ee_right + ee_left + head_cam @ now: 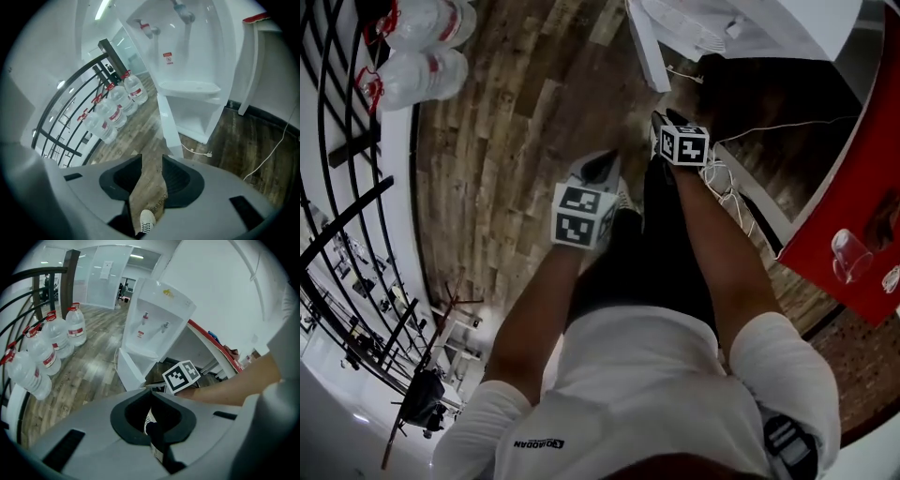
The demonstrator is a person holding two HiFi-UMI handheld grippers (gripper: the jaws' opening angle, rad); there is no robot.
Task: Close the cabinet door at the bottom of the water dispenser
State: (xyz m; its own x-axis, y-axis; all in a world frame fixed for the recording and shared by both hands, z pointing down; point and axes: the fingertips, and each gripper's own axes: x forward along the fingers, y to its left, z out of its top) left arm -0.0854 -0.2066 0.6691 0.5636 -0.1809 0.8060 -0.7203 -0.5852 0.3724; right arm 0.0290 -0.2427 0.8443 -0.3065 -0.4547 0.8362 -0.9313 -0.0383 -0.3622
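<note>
Close-of-door moment at the office cooler: we stand on the plank floor (pixel 516 141) facing the water dispenser (pixel 187 56), which sits at the floor's far edge against the white wall. Its bottom cabinet door (pixel 168 124) hangs wide open, swung out on the side of the water bottles (pixel 44 352), and the white compartment (pixel 206 117) behind it is empty.

The right hand-held gripper (pixel 148 164) has its jaws apart with only floor showing between them. The left hand-held gripper (pixel 600 169) has its tips drawn together on nothing. Both are well apart from the door.

In our judgement no grasp is needed. We would set the flat of a jaw against the door's outer face near its free edge and sweep it round in an even arc until it sits flush. A gentle push looks wise, since the slim cabinet may slide. The plugged cord (pixel 199 152) lying near the door's foot could also snag.

The door is a flat, smooth, glossy white panel. The floor is matte, mixed-tone wood, and the bottles are clear plastic with red caps.
</note>
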